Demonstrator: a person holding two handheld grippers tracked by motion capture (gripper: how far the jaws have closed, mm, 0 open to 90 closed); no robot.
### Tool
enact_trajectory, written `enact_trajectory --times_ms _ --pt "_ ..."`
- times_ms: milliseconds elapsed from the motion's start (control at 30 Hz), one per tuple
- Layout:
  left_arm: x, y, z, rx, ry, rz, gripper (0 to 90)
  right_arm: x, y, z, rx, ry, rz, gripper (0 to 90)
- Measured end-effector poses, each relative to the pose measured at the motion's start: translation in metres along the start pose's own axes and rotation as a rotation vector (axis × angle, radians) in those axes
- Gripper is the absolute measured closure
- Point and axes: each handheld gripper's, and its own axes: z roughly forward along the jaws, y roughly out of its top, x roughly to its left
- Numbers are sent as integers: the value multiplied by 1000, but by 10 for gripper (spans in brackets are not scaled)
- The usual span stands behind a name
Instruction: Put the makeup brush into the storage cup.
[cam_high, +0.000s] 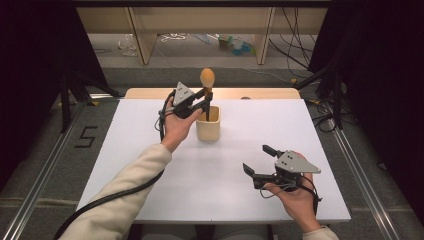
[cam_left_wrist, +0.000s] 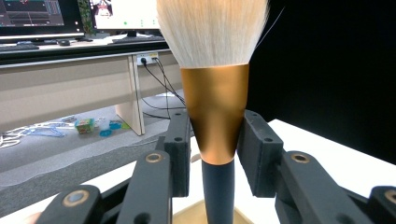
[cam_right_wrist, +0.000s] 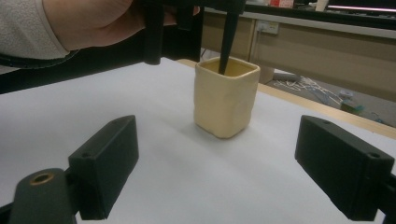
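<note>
Left gripper (cam_high: 204, 101): we hold it at the far middle of the table, just above the cup, our left hand (cam_high: 176, 125) wrapped behind it.
Left jaws: from the left gripper view we see the two black pads (cam_left_wrist: 178, 149) on either side of the brush's copper collar, close against it. We read this as pinching the brush, though the contact on the right pad looks light.
Makeup brush (cam_high: 207, 90): upright, pale bristles on top, dark handle pointing straight down with its lower end inside the cup's mouth.
Cup (cam_high: 208, 124): a cream, squarish cup standing on the white table (cam_high: 150, 200), directly under the left gripper.
Step in hand: we judge that the brush is either going into the cup or coming out of it. These pictures cannot tell us which.
Next move: if placing, we lower the handle until it bottoms out, then spread the jaws; if lifting, we rise straight up so the handle clears the rim without tipping the cup.
Right gripper (cam_high: 256, 162): near the table's front right, well apart from the cup.
Right jaws: spread wide, holding nothing, aimed toward the cup.
</note>
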Motion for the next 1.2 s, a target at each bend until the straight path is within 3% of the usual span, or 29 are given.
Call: enact_trajectory --times_ms 67,100,233,567,600,667,833,967,1000,1200 --pt "1 0 0 1 2 4 660 -1 1 -3 32 -10 -10 144" --pt "1 -1 0 1 3 2 660 0 0 0 7 -13 -8 144" --pt "1 -1 1 3 4 2 660 -1 0 0 -4 -17 -23 144" --pt "0 -5 2 7 3 6 660 0 0 0 5 -14 -8 144" --pt "-1 -6 3 6 2 -4 660 -1 1 -3 31 -8 -8 144" --pt "-1 -6 3 8 1 -6 659 -1 1 -3 31 -8 -11 144" --pt "-1 -7 3 9 6 3 659 -1 0 0 -6 -17 -28 144" --pt "-1 -9 4 11 8 7 659 0 0 0 7 -9 -10 144" --pt "-1 -9 4 12 8 0 659 -1 0 1 -5 -14 -29 144" --pt "-1 -12 5 15 9 -4 659 -1 0 0 -4 -15 -28 144"
